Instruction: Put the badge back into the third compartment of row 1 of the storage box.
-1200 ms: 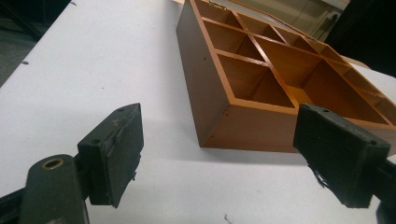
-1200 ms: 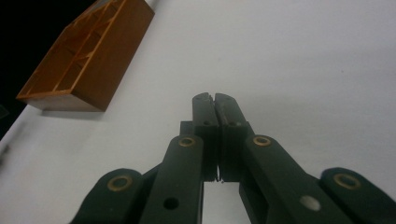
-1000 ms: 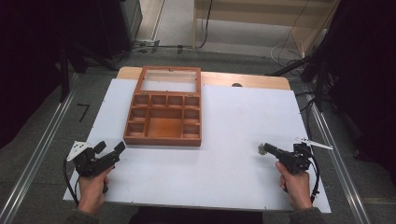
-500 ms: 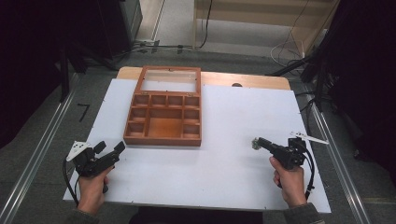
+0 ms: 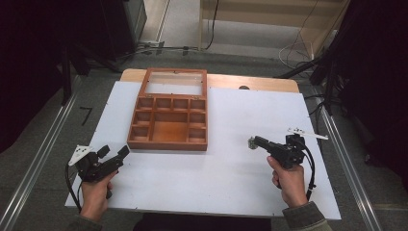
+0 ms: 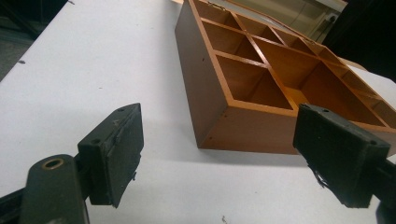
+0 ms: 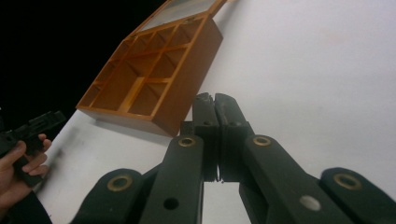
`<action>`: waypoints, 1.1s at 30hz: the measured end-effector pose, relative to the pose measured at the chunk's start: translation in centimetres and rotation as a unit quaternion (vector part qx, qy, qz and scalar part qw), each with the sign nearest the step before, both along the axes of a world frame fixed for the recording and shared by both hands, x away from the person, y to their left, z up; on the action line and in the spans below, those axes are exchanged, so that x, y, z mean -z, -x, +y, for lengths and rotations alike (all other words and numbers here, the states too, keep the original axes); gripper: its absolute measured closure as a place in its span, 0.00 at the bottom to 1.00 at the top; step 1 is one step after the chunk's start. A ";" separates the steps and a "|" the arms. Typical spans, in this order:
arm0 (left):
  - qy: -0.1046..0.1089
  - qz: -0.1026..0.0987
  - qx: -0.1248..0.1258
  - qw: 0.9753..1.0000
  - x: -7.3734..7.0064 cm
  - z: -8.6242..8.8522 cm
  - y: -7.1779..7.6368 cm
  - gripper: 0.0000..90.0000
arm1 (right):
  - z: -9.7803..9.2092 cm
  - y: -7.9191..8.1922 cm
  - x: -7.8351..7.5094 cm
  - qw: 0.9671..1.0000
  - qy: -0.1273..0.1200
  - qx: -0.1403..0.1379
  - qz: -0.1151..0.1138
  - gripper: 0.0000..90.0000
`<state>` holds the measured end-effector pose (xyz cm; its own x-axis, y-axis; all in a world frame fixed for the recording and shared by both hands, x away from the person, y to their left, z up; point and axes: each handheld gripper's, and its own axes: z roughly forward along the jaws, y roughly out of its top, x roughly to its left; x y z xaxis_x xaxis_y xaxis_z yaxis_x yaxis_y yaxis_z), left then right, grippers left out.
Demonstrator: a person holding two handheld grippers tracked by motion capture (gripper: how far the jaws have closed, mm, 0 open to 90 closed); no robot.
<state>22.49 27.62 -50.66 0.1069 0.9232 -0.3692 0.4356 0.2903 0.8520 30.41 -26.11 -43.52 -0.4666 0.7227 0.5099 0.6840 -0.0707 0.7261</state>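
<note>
A brown wooden box (image 5: 168, 124) with several open compartments sits at the middle of the white table (image 5: 250, 110), its glass-paned lid (image 5: 174, 83) lying open behind it. My left gripper (image 5: 114, 151) is near the front left edge, open, with nothing between its pads (image 6: 114, 149). In the left gripper view the box's near corner (image 6: 219, 116) lies just ahead of them. My right gripper (image 5: 251, 142) is to the right of the box and shut on nothing. In the right gripper view its closed tips (image 7: 215, 100) point toward the box (image 7: 149, 79).
Bare white tabletop (image 7: 317, 70) lies between the right gripper and the box. Metal rails (image 5: 38, 159) run along both sides of the table. The other hand holding its gripper (image 7: 28, 135) appears at the left of the right gripper view.
My right gripper has moved left and slightly forward, closer to the box. The left gripper and the box have stayed in place.
</note>
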 end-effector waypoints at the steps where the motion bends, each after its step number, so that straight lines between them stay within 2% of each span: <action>1: 0.000 -0.001 0.001 1.000 0.0 -0.1 0.0 0.18 | 0.3 -0.1 -0.1 1.000 0.002 -0.002 0.000 0.95; 20: 0.004 -0.002 0.001 1.000 -0.1 0.0 0.0 0.18 | 5.6 -2.3 -0.9 0.999 0.007 -0.035 -0.001 0.95; 33: 0.003 0.000 0.003 1.000 0.0 0.0 0.0 0.18 | 8.5 -4.0 -1.1 0.999 0.008 -0.049 0.000 0.95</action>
<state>22.47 27.60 -50.64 0.1125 0.9203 -0.3746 0.4372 0.2927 0.8504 34.37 -17.62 -42.40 -0.5346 0.6818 0.4993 0.6877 0.0076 0.7259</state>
